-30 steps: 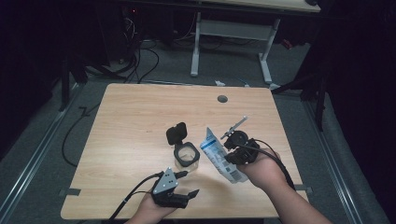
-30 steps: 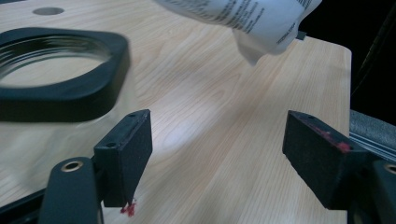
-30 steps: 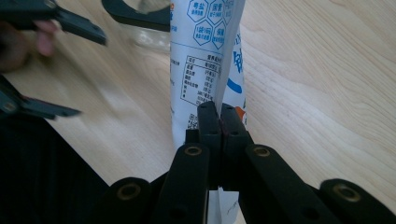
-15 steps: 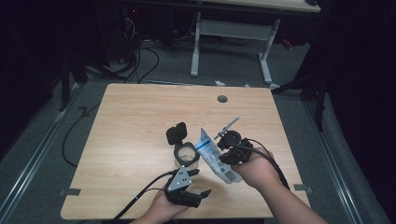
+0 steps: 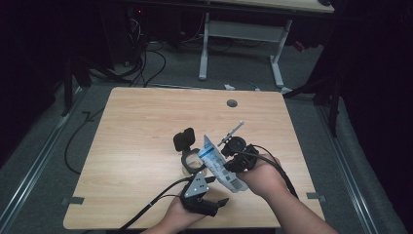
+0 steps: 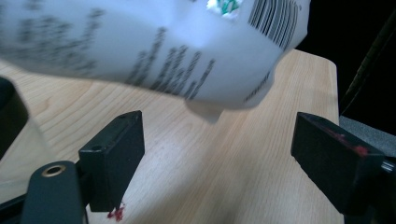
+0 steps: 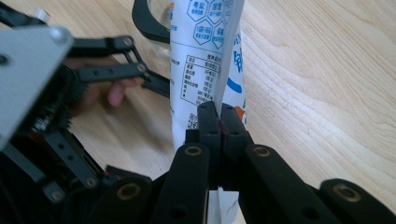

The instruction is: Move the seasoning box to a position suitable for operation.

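Note:
A white and blue printed pouch (image 5: pixel 215 161) hangs tilted over the table, its upper end by a clear jar (image 5: pixel 189 161) with a black flip lid (image 5: pixel 183 140). My right gripper (image 5: pixel 228 166) is shut on the pouch's lower part; in the right gripper view the jaws pinch the pouch (image 7: pixel 205 56) at my right gripper (image 7: pixel 219 122). My left gripper (image 5: pixel 217 190) is open just below the pouch. In the left gripper view the pouch (image 6: pixel 154 46) looms blurred above my left gripper (image 6: pixel 217 123), whose jaws stand wide apart with nothing between them.
The wooden table (image 5: pixel 141 122) has a round cable hole (image 5: pixel 232 103) near its far edge. Cables trail from both grippers toward the near edge. A second desk frame (image 5: pixel 241 34) stands on the floor beyond the table.
My left gripper has moved right, to just under the pouch. The right gripper has carried the pouch a little left toward the jar.

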A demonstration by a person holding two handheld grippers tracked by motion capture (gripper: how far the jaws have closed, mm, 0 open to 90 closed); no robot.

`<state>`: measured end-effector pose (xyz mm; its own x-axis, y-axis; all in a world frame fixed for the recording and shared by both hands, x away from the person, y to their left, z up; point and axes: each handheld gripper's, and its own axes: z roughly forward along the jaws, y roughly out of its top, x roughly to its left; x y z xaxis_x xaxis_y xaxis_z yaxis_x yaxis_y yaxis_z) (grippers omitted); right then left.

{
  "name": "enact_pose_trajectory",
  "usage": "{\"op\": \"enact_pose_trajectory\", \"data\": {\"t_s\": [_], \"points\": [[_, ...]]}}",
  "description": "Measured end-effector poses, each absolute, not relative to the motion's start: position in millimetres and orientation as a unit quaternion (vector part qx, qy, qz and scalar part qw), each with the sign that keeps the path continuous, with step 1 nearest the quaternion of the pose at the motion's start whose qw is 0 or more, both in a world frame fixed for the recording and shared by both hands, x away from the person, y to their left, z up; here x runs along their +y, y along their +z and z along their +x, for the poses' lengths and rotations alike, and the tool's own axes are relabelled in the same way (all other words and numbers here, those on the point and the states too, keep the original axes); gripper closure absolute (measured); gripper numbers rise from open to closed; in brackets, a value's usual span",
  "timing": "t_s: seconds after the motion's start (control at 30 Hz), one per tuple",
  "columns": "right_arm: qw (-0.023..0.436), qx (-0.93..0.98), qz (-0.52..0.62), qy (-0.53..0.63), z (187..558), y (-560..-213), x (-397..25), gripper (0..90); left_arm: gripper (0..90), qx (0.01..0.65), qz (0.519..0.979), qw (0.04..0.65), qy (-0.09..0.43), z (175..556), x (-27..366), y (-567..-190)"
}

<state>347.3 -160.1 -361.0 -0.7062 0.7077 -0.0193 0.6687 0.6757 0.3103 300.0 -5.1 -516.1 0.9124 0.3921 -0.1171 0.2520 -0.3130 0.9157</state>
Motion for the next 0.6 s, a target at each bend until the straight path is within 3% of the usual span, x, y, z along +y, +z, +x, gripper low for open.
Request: {"op": "enact_pose_trajectory", "data": {"t_s": [0.37, 0.6], "points": [[0.062, 0.915, 0.369, 0.147, 346, -364, -152, 90.0, 22.9, 0.22, 0.796, 0.56, 0.065, 301, -20, -518], [0.062, 0.914, 0.369, 0.154, 347, -361, -153, 90.0, 36.1, 0.211, 0.795, 0.564, 0.079, 301, -18, -516]]}}
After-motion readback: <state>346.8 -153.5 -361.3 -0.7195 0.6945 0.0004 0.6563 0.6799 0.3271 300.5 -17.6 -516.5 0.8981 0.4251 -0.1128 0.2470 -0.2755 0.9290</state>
